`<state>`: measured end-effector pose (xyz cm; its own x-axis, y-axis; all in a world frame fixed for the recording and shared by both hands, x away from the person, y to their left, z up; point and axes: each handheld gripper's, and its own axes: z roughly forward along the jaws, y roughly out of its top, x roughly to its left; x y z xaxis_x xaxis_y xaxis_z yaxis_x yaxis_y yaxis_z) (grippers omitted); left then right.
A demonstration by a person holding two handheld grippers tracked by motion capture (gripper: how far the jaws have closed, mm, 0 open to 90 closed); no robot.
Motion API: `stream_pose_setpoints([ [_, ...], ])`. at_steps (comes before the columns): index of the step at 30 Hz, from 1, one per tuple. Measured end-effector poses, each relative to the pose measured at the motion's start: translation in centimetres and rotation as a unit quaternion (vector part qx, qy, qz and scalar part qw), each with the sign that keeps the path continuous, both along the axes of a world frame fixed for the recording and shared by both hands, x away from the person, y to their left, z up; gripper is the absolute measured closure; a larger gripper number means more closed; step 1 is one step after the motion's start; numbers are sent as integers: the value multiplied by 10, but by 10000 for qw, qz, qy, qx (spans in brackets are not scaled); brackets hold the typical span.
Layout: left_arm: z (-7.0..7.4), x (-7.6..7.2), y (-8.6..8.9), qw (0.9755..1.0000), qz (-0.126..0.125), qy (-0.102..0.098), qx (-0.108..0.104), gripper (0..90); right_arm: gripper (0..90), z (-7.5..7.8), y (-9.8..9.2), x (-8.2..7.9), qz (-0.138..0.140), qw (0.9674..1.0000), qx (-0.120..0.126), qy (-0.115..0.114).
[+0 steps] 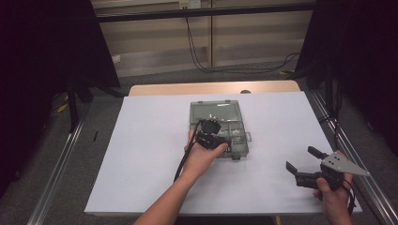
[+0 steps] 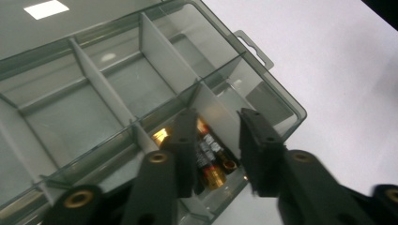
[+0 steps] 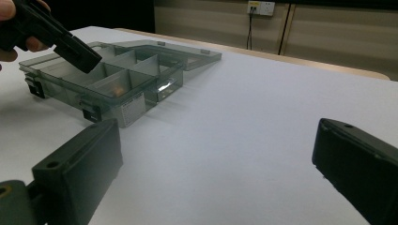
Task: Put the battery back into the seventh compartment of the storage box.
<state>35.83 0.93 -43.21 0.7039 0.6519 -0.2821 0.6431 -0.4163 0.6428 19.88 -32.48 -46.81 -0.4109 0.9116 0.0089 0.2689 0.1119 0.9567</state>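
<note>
Landmark: organizer box [image 1: 218, 129], smoky clear plastic, lid laid flat behind it, set near centre of white sheet [image 1: 150, 154].

Batteries [image 2: 211, 159] are seen in the box's near-corner compartment, gripper view only; from the high view they are hidden by the hand.

Left gripper [image 1: 220, 143] is held over the box's near edge. Jaws partly apart, straddling the batteries w/o pressing; the pads are not seen touching, so nothing gripped.

Right gripper [image 1: 302, 164] is held well to the right of the box, jaws wide, nothing between.

Open sheet is seen left, right and in front of the box. Right gripper view shows the box's side label [image 3: 133, 105] and latches; not legible.
</note>
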Motion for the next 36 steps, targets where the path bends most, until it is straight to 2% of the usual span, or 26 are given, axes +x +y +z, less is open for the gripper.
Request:
stream_pose_setpoints([
  [4,5,0,9,9997,-89,-99,-188,423,12,0,1,0,-19,10000,2,8],
  [5,6,0,10,9995,-87,-84,-300,378,12,1,0,0,-19,10000,-5,-6],
  [8,9,0,16,9992,-100,-137,-369,243,12,1,1,1,-38,10000,-14,3],
  [10,10,0,22,9987,-98,-125,-481,189,12,1,2,1,-46,10000,-12,13],
  [14,11,0,34,9986,-144,-134,-495,96,12,3,5,3,-43,10000,-18,-11],
  [16,11,0,40,9984,-74,-165,-538,61,12,4,5,3,-66,10000,18,24],
  [22,14,2,54,9980,-9,-210,-600,35,15,7,8,10,-212,9997,69,119],
  [26,16,3,61,9981,-20,-241,-571,25,14,11,12,14,-205,9997,36,106],
  [27,16,2,61,9978,41,-223,-629,24,15,12,13,15,-203,9997,44,98],
  [36,19,7,75,9971,159,-303,-673,25,16,19,22,25,-112,9999,-21,79],
])
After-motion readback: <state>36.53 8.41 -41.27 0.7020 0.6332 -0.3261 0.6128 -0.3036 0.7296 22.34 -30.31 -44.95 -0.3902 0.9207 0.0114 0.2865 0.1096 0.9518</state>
